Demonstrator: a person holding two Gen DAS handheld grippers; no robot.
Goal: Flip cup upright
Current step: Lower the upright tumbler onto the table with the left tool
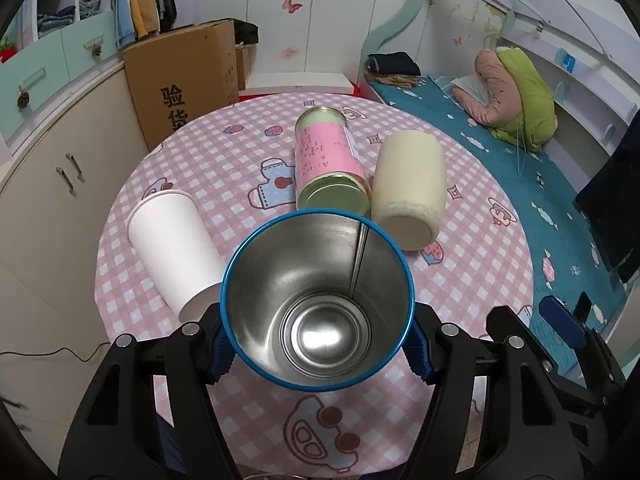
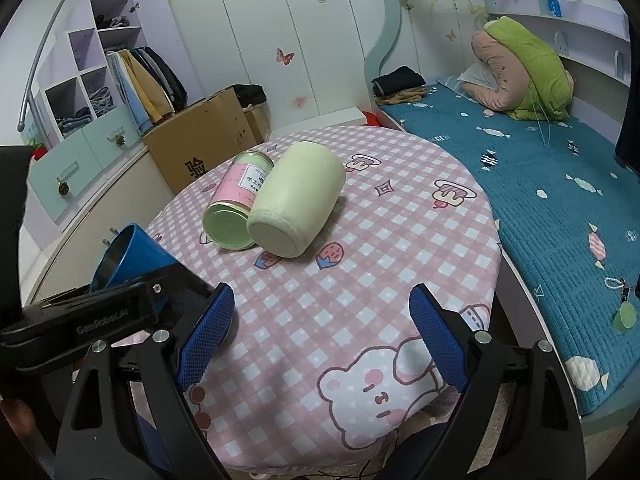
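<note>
With my left gripper (image 1: pixel 318 354) clamped on the blue cup (image 1: pixel 318 300), I'd finish tilting it mouth-up and set it just short of the white paper cup (image 1: pixel 172 248), right gripper (image 2: pixel 322 334) spread empty.

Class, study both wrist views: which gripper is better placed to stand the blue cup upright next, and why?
Left. The left gripper is already clamped on the blue cup, whose mouth faces its camera. The right gripper is open, holding nothing, over the table.
</note>
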